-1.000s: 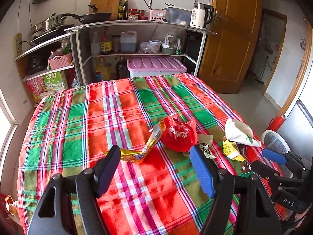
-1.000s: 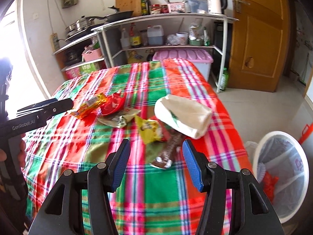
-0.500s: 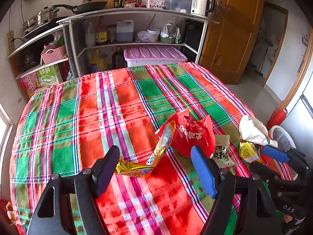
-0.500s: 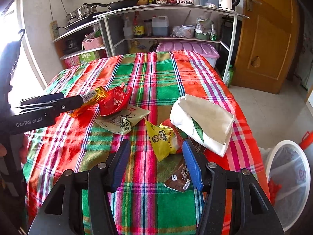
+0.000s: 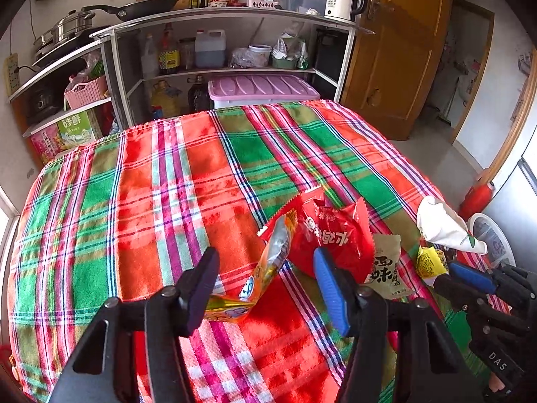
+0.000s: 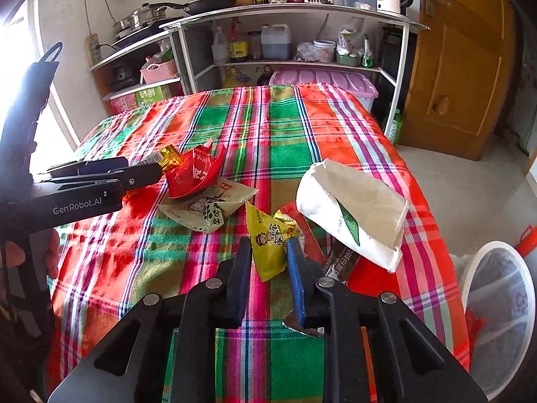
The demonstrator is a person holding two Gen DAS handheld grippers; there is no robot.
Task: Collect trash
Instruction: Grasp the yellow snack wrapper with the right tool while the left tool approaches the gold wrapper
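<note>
Two claws down over the plaid table [image 5: 141,201], and both are closing. The left claw [image 5: 265,278] straddles the gold wrapper [image 5: 268,268] — the long foil strip runs up between its jaws, the black finger overlapping its lower end, the blue finger well clear of it, so no squeeze on it. Just beside it sits the red packet [image 5: 332,235], crumpled, with the beige sachet [image 5: 386,268] tucked at its right edge.

Over on the other side, the right claw [image 6: 268,265] has its jaws nearly together around the yellow packet [image 6: 268,241] — the packet's lower point sits right between the fingers, though I cannot tell whether they press it. Next to it lie a brown bar wrapper [image 6: 339,262] and the white paper bag [image 6: 352,211], which lies partly over it. The white bin [image 6: 500,302] stands on the floor off the table's right edge, lined and holding something red.
</note>
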